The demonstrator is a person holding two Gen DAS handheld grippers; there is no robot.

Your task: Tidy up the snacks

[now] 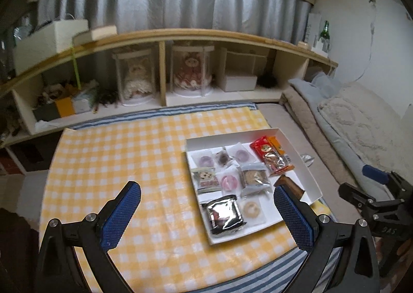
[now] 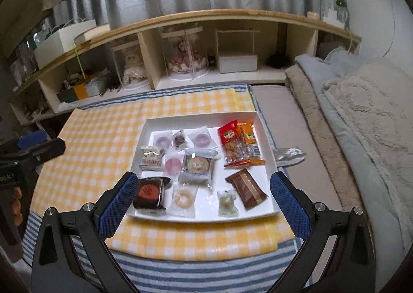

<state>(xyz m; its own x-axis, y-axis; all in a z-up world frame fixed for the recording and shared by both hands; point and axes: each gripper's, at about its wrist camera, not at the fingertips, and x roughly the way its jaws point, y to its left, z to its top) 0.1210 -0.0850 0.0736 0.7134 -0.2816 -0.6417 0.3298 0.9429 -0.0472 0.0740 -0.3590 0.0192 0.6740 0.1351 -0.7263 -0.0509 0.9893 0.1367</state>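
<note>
A shallow white tray (image 2: 204, 118) (image 1: 232, 135) on the yellow checked cloth (image 1: 116, 153) (image 2: 103, 133) holds several wrapped snacks: a red cracker pack (image 2: 230, 141) (image 1: 268, 153), an orange pack (image 2: 248, 135), a brown bar (image 2: 246, 188), a black cake pack (image 2: 151, 193) (image 1: 224, 214), ring biscuits (image 2: 182, 198) and purple rounds (image 2: 163, 140). My right gripper (image 2: 204, 201) hovers open above the tray's near edge, nothing between its fingers. My left gripper (image 1: 206, 211) is open too, over the cloth at the tray's near left corner. The right gripper shows in the left wrist view at far right (image 1: 371, 189).
A crumpled silver wrapper (image 2: 289, 155) lies on the grey mat right of the tray. Folded blankets (image 2: 361, 117) run along the right. A low wooden shelf (image 2: 206, 15) with doll cases (image 2: 184, 53) and boxes stands behind. A blue striped cloth (image 2: 193, 275) edges the surface in front.
</note>
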